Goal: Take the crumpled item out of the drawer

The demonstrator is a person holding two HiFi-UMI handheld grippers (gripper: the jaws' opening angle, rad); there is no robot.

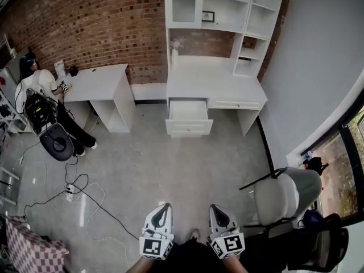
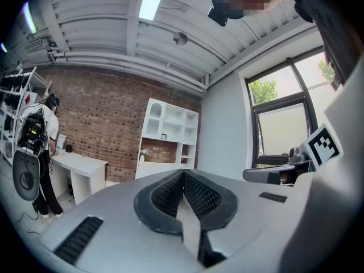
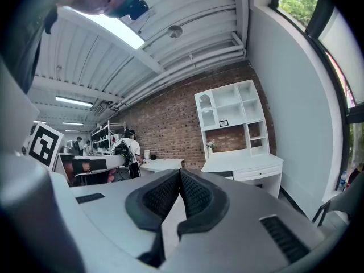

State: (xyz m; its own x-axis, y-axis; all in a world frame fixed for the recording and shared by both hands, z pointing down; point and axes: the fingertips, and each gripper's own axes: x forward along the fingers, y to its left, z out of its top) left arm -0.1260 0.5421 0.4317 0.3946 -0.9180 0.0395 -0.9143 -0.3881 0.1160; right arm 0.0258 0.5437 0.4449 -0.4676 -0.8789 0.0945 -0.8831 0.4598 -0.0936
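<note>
Status: nothing of the task is visibly done beyond the drawer being open. Left gripper point(image 1: 162, 209) and right gripper point(image 1: 216, 209) sit at 6 o'clock in the head view. Both have their jaws fully together, pads meeting, with nothing between them in either gripper view.

The open drawer point(image 1: 188, 111) is at 12 o'clock across bare floor, well apart from both grippers. The crumpled item is presumably in there, but the inside reads plain white from here and is too small to tell.

Left to do, my read: close the gap, open one gripper, grab the item, lift it clear.

Counts:
- 2 grippers
- 1 open drawer, 1 shut drawer point(image 1: 236, 104) at its 3 o'clock
- 2 white desks: shelf desk point(image 1: 216, 78) at 12, plain desk point(image 1: 96, 81) at 10
- 1 person point(image 1: 40, 87) at the plain desk
- 3 chairs: grey chair point(image 1: 284, 195) at 4, black chair point(image 1: 57, 144) beside the person, dark chair point(image 1: 327, 243) at 5
- 1 power strip point(image 1: 69, 191) with cables at 8
</note>
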